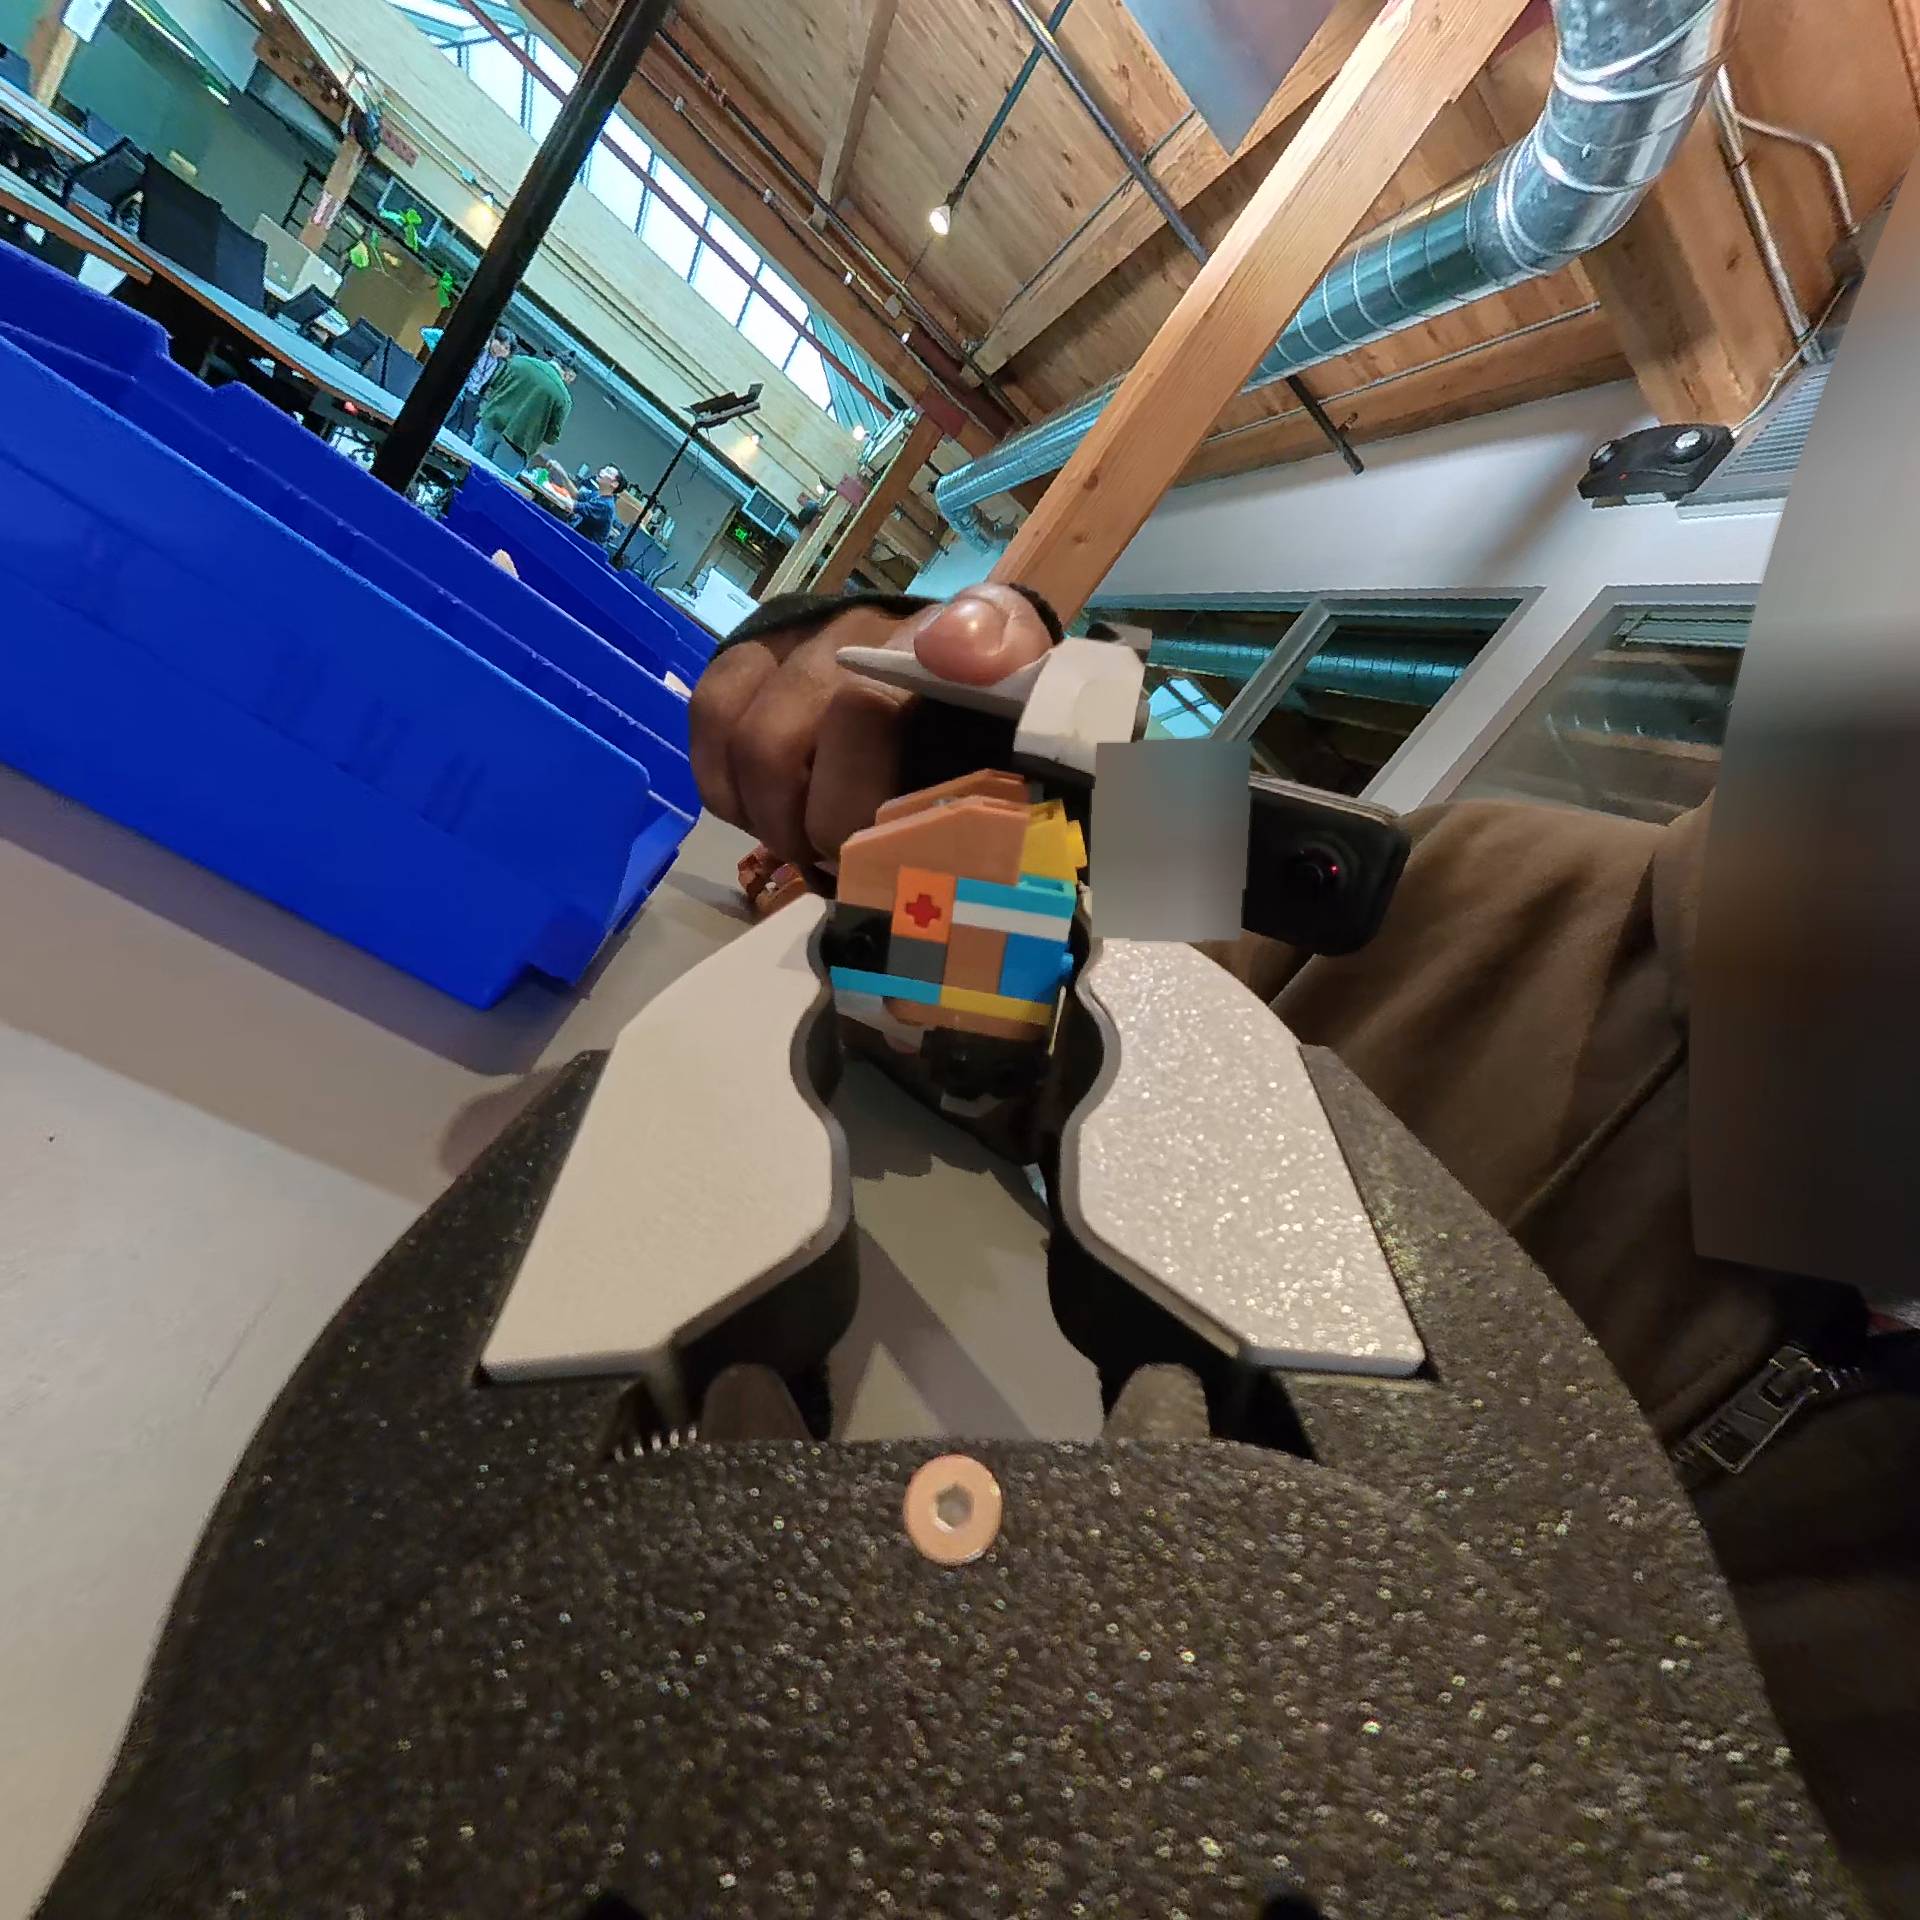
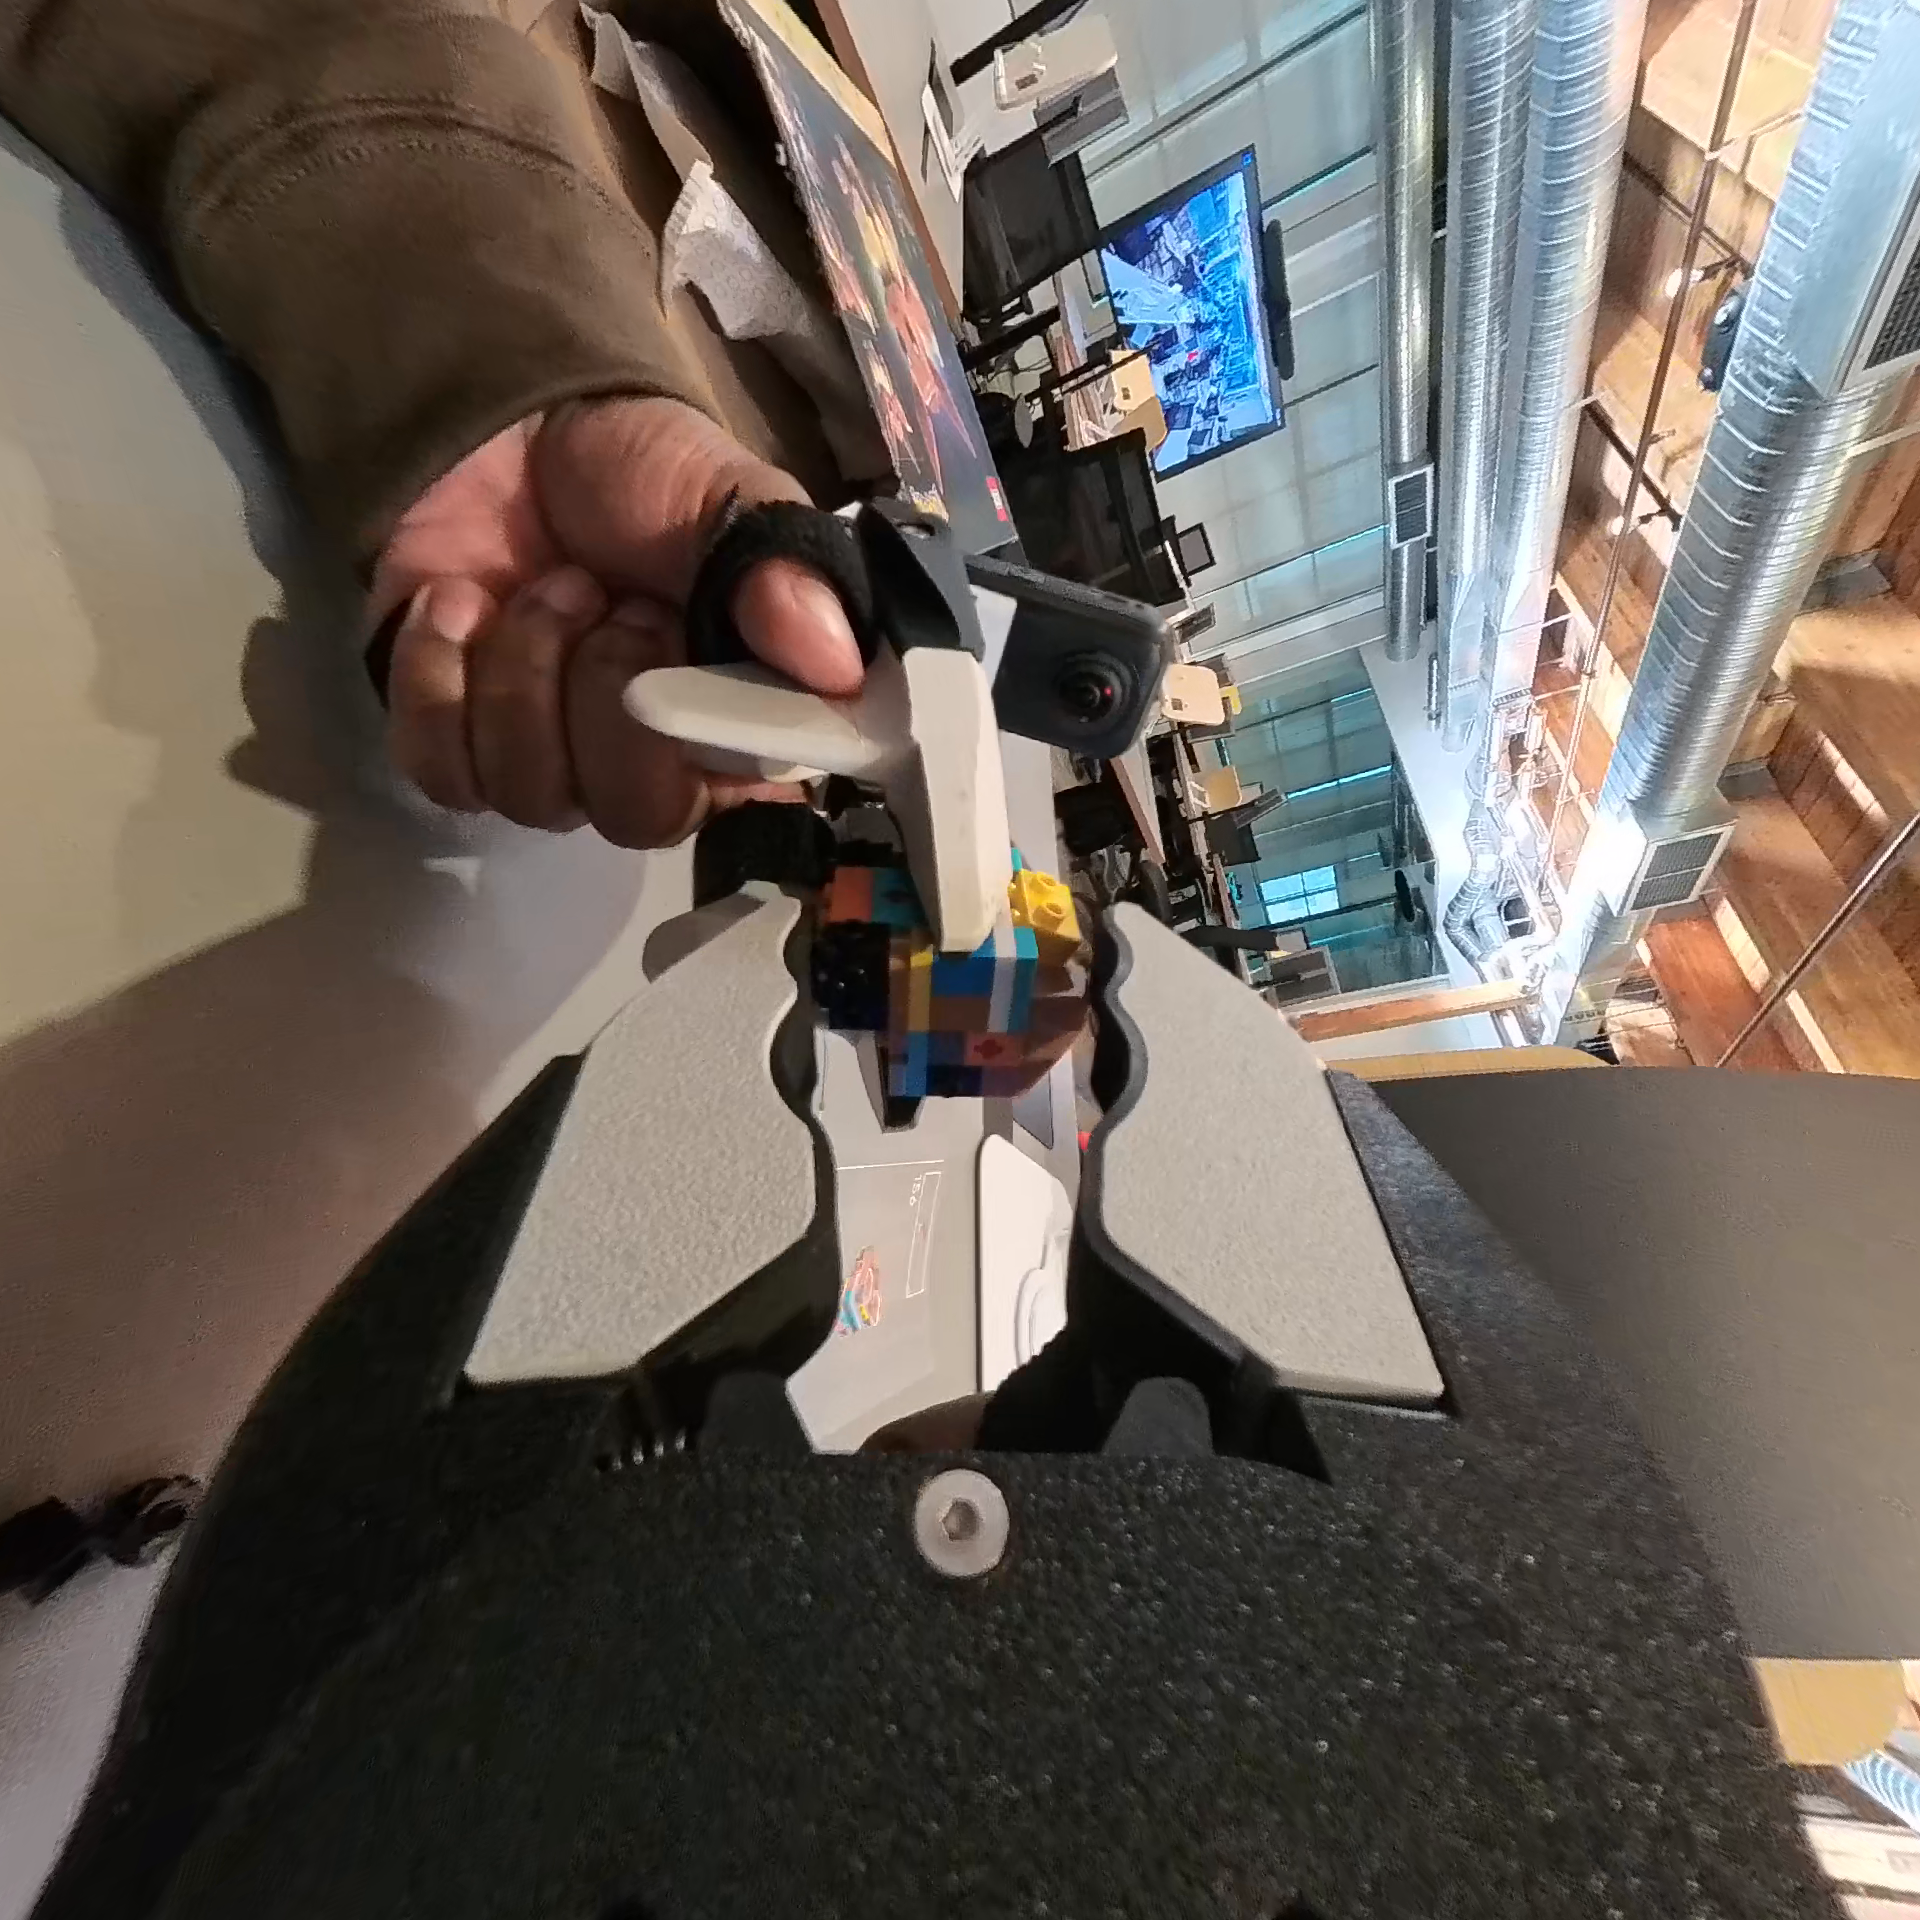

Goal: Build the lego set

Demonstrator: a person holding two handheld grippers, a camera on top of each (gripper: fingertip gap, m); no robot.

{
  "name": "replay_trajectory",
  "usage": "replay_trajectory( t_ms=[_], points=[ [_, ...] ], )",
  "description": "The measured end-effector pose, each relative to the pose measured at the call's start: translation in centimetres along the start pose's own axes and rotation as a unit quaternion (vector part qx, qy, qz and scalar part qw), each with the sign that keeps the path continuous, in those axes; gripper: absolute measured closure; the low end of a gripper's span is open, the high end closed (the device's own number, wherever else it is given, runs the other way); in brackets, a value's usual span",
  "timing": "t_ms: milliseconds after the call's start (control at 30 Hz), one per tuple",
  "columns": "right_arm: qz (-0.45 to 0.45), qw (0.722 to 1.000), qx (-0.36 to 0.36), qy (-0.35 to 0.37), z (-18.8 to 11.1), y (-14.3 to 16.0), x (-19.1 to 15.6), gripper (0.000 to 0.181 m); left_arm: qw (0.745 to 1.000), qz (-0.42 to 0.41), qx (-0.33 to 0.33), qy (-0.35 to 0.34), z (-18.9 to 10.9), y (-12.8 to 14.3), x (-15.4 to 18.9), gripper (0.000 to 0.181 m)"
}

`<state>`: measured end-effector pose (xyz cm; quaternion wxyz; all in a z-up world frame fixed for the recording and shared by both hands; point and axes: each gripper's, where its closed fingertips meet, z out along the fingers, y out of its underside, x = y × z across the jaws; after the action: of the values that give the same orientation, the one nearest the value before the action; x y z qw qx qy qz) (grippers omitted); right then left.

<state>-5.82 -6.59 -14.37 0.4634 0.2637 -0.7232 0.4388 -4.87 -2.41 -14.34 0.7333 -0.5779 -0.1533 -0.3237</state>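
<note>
Timber beams and silver ducts rise behind a pale counter with blue bins. Left wrist view: the left hand-held gripper pinches a partly built lego model, raised above the counter. Right wrist view: the right hand-held gripper meets the model, its grip hard to tell. Assembly seems mid-way; next likely calls for pressing pieces firmly together.
</note>
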Motion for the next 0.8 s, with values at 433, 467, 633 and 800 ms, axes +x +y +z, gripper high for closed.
replay_trajectory(
  t_ms=[433, 467, 633, 800],
  points=[
    [0.003, 0.999, 0.022, 0.027, -0.4, -0.2, 0.8, 0.131, 0.999, 0.033, -0.002, 0.0, -0.5, -0.4, 0.2, 0.142],
    [0.006, 0.999, 0.025, 0.028, -0.5, -0.2, 0.9, 0.131, 0.999, 0.034, 0.003, 0.001, -0.5, -0.4, 0.3, 0.142],
    [0.008, 0.999, 0.03, 0.032, -0.5, -0.4, 1.0, 0.131, 0.999, 0.048, 0.017, -0.001, -0.4, -0.5, 0.3, 0.143],
    [0.012, 1.0, 0.014, 0.009, -0.8, -0.5, 1.0, 0.122, 0.996, 0.079, 0.027, -0.043, -0.7, -1.3, -0.3, 0.143]
  ],
)
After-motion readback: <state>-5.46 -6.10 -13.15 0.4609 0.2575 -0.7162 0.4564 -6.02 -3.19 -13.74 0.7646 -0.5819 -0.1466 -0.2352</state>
